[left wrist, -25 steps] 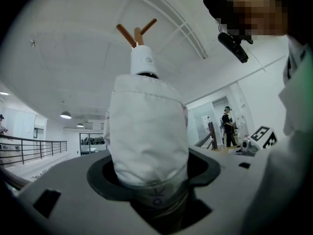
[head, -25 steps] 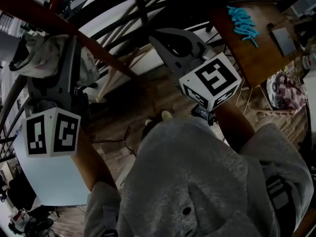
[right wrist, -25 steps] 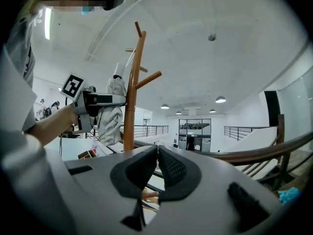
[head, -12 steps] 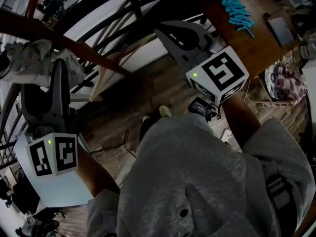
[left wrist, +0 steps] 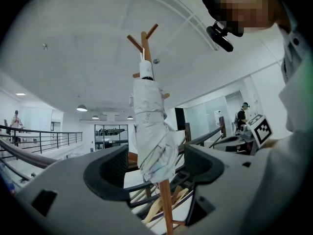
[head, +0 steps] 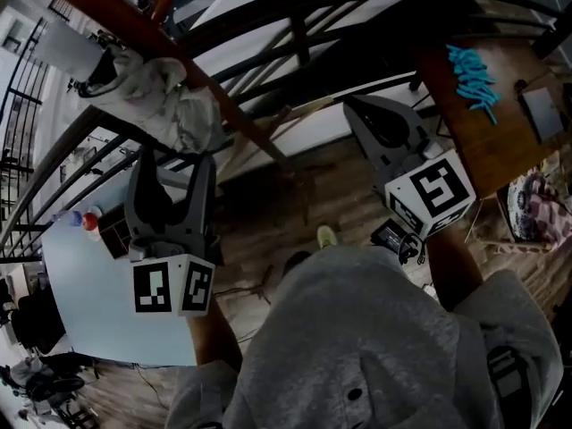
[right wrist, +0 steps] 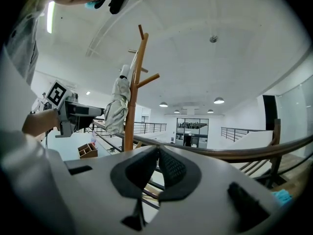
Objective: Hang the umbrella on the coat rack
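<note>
A folded white umbrella [head: 156,101] hangs from a peg near the top of the brown wooden coat rack [head: 241,123]. In the left gripper view the umbrella [left wrist: 152,131] hangs straight along the rack's pole [left wrist: 166,207], just beyond my fingertips. My left gripper [head: 172,166] stands open below it; its jaws have just been opening, and nothing is pressed between them. My right gripper [head: 357,110] is off to the right, shut and empty. In the right gripper view the umbrella [right wrist: 116,109] and rack [right wrist: 133,97] stand far left of that gripper [right wrist: 157,153].
A dark curved railing [head: 295,25] runs behind the rack. At the upper right is a wooden table [head: 465,123] with turquoise items [head: 472,71]. A pale table [head: 89,311] lies lower left, with a small wooden box [right wrist: 88,151] on it. A person [left wrist: 241,115] stands far off.
The left gripper, earlier closed around the umbrella, has opened and drawn back down from it. The umbrella stays hanging on the rack. The right gripper has shifted slightly.
</note>
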`<state>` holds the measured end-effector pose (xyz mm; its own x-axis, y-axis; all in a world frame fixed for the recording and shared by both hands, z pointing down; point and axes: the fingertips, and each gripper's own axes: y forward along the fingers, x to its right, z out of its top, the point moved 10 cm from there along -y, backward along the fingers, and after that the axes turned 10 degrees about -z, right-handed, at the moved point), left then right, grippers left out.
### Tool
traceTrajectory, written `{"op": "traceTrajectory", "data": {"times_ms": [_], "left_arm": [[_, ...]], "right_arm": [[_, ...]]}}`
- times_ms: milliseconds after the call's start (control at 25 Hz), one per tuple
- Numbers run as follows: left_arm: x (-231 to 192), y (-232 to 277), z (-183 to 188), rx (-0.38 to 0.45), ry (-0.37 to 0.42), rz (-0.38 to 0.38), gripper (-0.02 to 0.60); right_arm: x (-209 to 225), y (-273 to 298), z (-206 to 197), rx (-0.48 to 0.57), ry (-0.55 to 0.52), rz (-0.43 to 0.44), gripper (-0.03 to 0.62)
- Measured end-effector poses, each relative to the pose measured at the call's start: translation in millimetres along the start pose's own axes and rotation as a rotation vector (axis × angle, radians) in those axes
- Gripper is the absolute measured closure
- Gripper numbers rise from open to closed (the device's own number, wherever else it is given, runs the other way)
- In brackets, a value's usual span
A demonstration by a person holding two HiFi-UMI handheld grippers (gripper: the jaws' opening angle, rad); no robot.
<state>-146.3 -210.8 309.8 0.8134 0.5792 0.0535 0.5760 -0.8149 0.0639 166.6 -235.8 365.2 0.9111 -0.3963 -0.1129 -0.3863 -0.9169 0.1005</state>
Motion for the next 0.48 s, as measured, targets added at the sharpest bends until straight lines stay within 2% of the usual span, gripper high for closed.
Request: {"op": "traceTrajectory", "data": {"times_ms": [120, 400, 480], "left_arm": [[2, -11, -4, 0.002, -0.024, 0.018, 0.222], [4, -40, -7, -0.019, -0.016, 0.034, 0.225], [10, -48, -9, -0.033, 0.000, 0.052, 0.253]], "right_arm": [[-4, 0, 4, 0.020, 0.018, 0.009, 0.566], [-39, -7, 13, 0.038, 0.043, 0.039, 0.566], [-50, -12, 17, 0.047, 0.036, 0.056, 0.566]]}}
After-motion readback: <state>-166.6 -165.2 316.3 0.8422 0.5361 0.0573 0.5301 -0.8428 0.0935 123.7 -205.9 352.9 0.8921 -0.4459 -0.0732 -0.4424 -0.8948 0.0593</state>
